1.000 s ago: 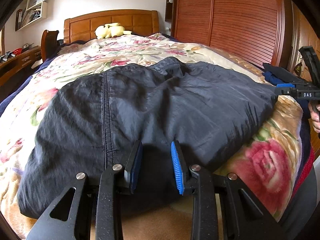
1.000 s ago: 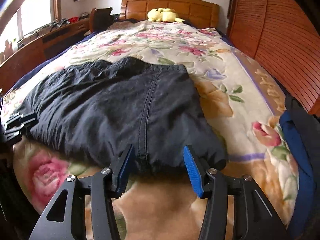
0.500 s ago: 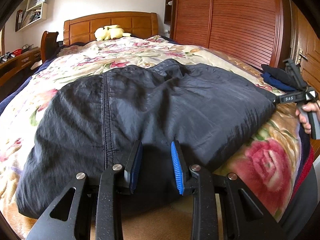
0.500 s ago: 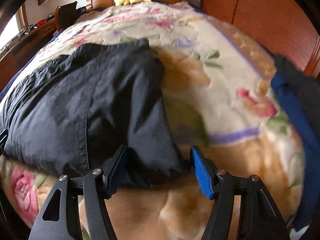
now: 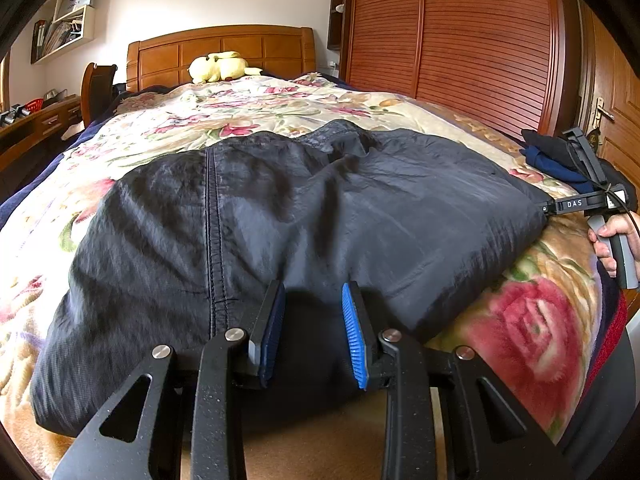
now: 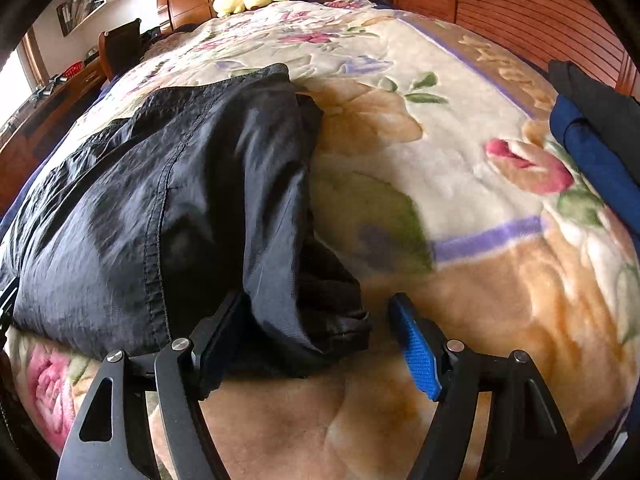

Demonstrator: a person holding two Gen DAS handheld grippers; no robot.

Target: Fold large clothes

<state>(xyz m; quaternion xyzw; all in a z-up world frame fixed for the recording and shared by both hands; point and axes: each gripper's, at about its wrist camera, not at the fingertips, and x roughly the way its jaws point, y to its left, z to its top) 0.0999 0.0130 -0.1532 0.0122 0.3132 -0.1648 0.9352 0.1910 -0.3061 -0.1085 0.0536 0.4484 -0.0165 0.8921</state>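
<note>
A dark garment (image 5: 304, 216) is spread across the floral blanket (image 5: 532, 328) on the bed. The left gripper (image 5: 313, 320) is held released at its near hem, pads apart over the fabric. The right gripper (image 6: 316, 332) is likewise spread wide around a bunched corner, unclenched. Folded clothes (image 6: 592, 128) are seen near the wardrobe (image 5: 460, 32).

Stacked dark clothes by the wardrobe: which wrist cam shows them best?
Right wrist: the stacked dark clothes sit large at its right edge, black piece over blue, though cropped. Left wrist shows them small and far off, partly behind the right gripper.
</note>
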